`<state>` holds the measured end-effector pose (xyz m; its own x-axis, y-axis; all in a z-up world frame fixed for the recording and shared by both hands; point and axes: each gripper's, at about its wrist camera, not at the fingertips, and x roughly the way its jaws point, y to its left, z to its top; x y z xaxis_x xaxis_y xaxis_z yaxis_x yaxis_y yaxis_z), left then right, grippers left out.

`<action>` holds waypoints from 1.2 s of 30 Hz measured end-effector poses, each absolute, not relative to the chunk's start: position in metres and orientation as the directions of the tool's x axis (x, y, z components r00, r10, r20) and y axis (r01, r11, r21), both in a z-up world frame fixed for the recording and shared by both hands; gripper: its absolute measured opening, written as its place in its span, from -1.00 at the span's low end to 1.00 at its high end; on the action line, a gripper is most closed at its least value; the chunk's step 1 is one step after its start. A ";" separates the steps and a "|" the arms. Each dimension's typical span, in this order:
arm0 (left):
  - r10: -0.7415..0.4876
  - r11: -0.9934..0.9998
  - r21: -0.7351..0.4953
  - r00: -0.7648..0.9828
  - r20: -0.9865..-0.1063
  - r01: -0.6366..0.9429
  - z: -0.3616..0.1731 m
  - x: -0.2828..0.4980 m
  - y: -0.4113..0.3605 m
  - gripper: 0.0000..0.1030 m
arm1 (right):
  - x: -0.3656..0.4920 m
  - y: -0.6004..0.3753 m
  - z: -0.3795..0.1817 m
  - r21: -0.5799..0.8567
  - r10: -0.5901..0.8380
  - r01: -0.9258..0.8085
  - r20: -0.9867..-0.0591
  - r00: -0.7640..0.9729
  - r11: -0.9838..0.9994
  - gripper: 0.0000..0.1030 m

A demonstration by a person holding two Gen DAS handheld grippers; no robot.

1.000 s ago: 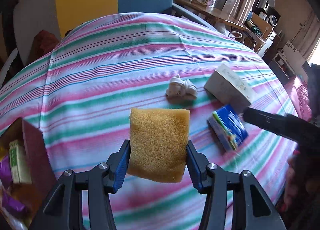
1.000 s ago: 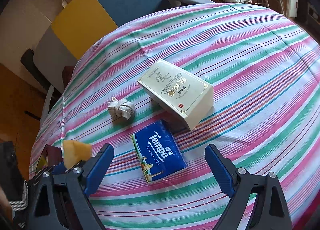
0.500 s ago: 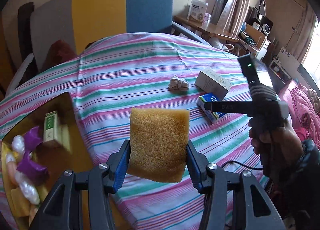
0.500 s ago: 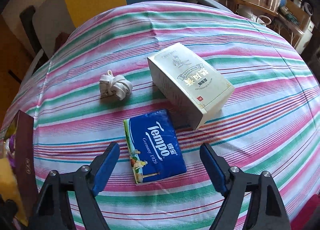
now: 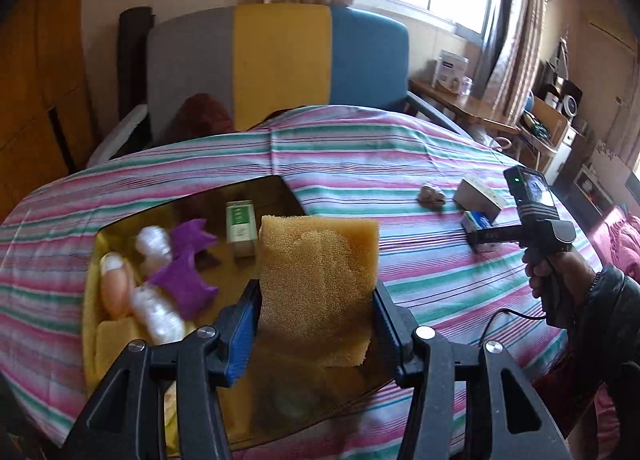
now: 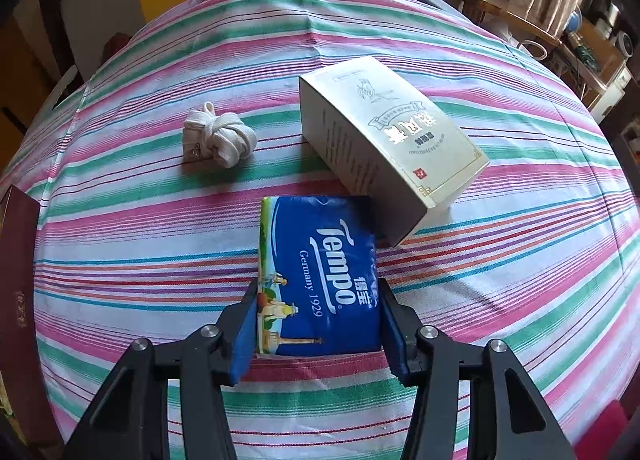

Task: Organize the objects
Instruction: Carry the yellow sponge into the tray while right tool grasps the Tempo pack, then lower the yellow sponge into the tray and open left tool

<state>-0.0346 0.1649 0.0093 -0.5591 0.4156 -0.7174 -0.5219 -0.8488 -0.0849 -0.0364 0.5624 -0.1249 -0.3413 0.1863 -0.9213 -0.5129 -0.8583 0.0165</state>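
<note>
Tempo tissue pack (image 6: 320,280), the blue plastic-wrapped one, sits right between the right gripper (image 6: 318,334) pads, which have just been closing and now look pressed on its long sides. Its long axis runs straight away from the claw, so I'd guess it's a clean lift. Past it the white carton (image 6: 388,143) touches its far corner. Meanwhile the left gripper (image 5: 314,334) pinches the yellow porous sponge (image 5: 318,284) above the dark tray (image 5: 272,187).

black two-finger grippers (image 6: 318,334), blue pads (image 5: 240,334), silver screws, dark sleeve (image 5: 614,300)
</note>
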 end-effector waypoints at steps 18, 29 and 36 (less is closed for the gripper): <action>0.387 -0.905 -0.191 -0.548 -0.741 -0.381 -0.017 -0.036 0.083 0.03 | -0.032 0.563 -0.129 -0.023 0.230 -0.510 -0.909 -0.348 -0.860 0.04; 0.331 -0.943 -0.265 -0.550 -0.767 -0.199 -0.033 -0.041 0.011 0.03 | -0.042 0.555 -0.129 -0.053 0.248 -0.494 -0.908 -0.338 -0.868 0.04; 0.365 -0.928 -0.258 -0.512 -0.778 -0.270 -0.040 -0.045 0.039 0.03 | -0.037 0.539 -0.122 -0.074 0.261 -0.484 -0.906 -0.332 -0.872 0.03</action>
<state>-0.0451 0.0390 -0.0404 -0.5117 0.3655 -0.7776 -0.2700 -0.9276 -0.2583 -0.0372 0.5389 -0.1217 -0.3321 0.2612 -0.9064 -0.4841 -0.8719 -0.0739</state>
